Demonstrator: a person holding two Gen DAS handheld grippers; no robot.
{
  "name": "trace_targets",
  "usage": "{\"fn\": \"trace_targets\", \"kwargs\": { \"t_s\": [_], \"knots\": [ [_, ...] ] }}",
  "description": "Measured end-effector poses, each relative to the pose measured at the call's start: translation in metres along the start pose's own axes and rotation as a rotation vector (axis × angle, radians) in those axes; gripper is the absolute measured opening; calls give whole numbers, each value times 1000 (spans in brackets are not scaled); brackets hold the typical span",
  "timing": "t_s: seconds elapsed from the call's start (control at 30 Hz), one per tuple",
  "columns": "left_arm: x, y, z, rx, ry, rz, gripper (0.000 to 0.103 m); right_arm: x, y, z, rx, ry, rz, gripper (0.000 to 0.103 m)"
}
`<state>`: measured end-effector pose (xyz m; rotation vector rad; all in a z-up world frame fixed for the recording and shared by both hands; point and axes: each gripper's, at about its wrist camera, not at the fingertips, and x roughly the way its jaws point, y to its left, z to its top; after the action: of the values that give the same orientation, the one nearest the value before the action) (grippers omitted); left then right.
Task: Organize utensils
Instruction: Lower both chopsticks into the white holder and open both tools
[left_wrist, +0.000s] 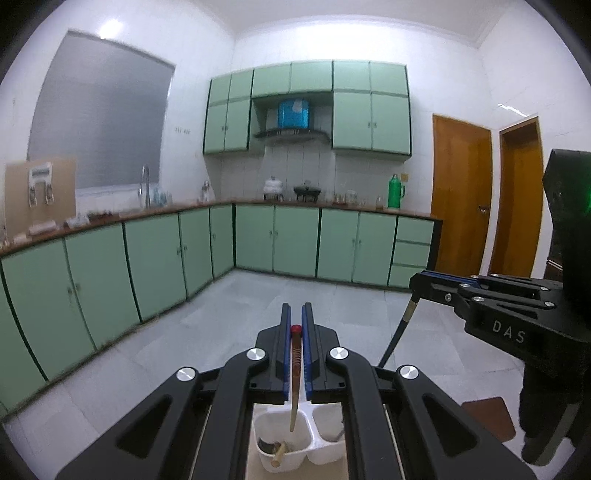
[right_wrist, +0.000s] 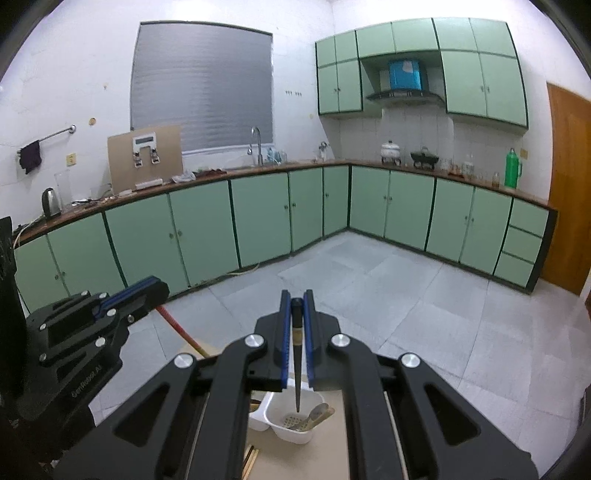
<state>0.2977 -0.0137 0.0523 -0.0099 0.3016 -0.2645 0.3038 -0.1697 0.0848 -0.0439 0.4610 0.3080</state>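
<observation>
My left gripper (left_wrist: 296, 314) is shut on a wooden chopstick with a red cap (left_wrist: 294, 376). Its thin end hangs above the left compartment of a white two-part utensil holder (left_wrist: 313, 437). My right gripper (right_wrist: 296, 299) is shut on a black chopstick (right_wrist: 297, 369), whose tip points down over the holder's (right_wrist: 271, 430) perforated compartment, where wooden utensils (right_wrist: 318, 412) lean. Each gripper shows in the other's view: the right gripper (left_wrist: 415, 282) with the black chopstick (left_wrist: 397, 332) off to the right, the left gripper (right_wrist: 147, 288) with the red-capped chopstick (right_wrist: 181, 328) off to the left.
The holder stands on a beige tabletop (right_wrist: 328, 458). Loose wooden chopsticks (right_wrist: 251, 461) lie on it left of the holder. A brown seat (left_wrist: 487, 417) sits low on the right. Beyond the table are tiled floor and green kitchen cabinets (right_wrist: 258, 214).
</observation>
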Motion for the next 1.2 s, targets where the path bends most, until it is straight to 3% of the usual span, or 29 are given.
{"fn": "trace_targets", "kwargs": {
  "t_s": [0.17,0.47,0.6,0.77,0.83,0.9,1.07,1.2],
  "knots": [
    [30,8,-23,-8,68,8,5,25,1,-22,13,48,7,6],
    [50,10,-46,-8,160,9,6,46,6,-48,22,136,25,7],
    [45,12,-46,-18,160,8,13,35,1,-47,37,122,6,14],
    [24,14,-38,-18,124,16,26,5,-6,-47,45,67,-40,44],
    [10,16,-37,-23,108,28,37,-11,-9,-50,46,47,-51,52],
    [-6,17,-36,-33,89,29,42,-30,-12,-57,55,27,-49,59],
    [-49,17,-51,-31,68,55,58,-72,-10,-83,57,-20,-60,88],
    [-78,17,-75,-46,76,75,69,-96,0,-113,27,-17,-59,93]
  ]
}}
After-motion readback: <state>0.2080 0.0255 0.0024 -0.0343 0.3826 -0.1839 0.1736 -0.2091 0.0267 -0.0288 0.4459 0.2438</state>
